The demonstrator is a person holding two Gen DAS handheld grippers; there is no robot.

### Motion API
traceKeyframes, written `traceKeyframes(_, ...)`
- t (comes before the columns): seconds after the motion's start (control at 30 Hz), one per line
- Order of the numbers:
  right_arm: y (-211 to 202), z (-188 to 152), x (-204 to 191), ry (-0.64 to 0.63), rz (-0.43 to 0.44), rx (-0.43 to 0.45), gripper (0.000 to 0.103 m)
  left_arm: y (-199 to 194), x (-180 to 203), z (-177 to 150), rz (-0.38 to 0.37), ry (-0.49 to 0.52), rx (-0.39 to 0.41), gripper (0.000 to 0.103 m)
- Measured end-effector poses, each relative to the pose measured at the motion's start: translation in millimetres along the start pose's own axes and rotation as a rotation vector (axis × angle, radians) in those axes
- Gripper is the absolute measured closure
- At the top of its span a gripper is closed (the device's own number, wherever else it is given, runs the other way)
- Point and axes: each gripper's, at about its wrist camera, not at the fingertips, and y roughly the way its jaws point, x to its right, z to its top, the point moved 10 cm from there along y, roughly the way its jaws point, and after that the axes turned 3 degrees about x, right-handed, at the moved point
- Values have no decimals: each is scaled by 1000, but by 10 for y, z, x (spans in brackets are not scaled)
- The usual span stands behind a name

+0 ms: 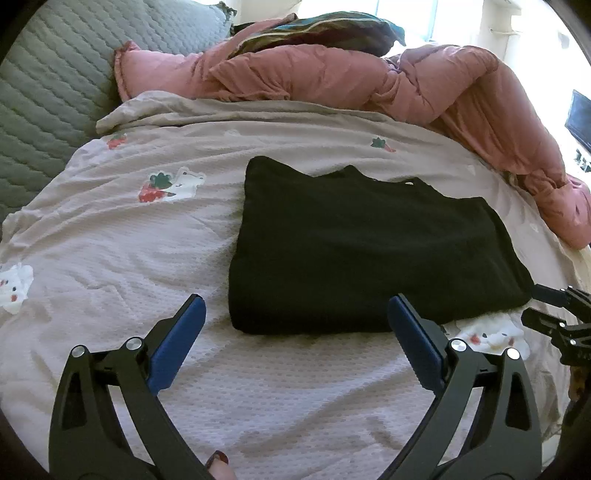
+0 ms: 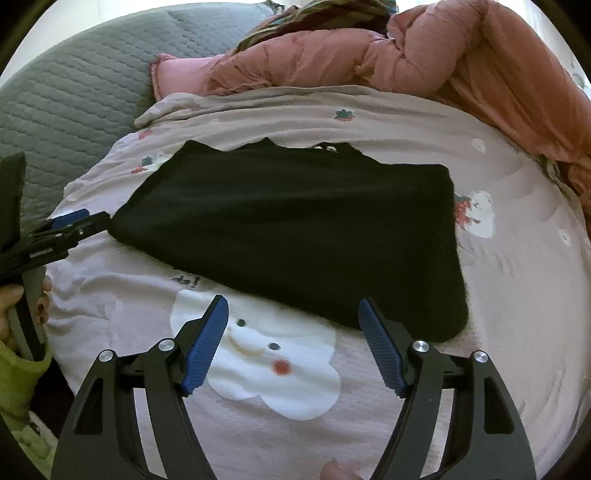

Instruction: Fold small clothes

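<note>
Hovering spread at the near edge of the folded black garment [image 1: 354, 243], the left gripper [image 1: 295, 306] and right gripper [image 2: 291, 308] grip nothing; bare printed sheet [image 1: 110, 229] surrounds the garment, pink duvet [image 1: 424, 85] bunched beyond.

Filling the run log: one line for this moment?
left tongs: open, empty | right tongs: open, empty | black garment: folded, flat on bedspread

Blown-out window [image 1: 424, 18] backlight, fisheye-warped edges, soft shadows.
</note>
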Motion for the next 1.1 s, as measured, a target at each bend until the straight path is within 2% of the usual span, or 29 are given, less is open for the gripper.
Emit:
traceKeyframes(0.1,5,44,-92,-6,4,14,12,-23,-41,19,10,-4,12,10)
traceKeyframes(0.57,70,293,-637,-77,74,49,11,-71,-321,106,64,-37,54,10)
traceKeyframes(1.1,392,423,-1178,-200,96,38,11,9,-680,177,96,-114,59,10)
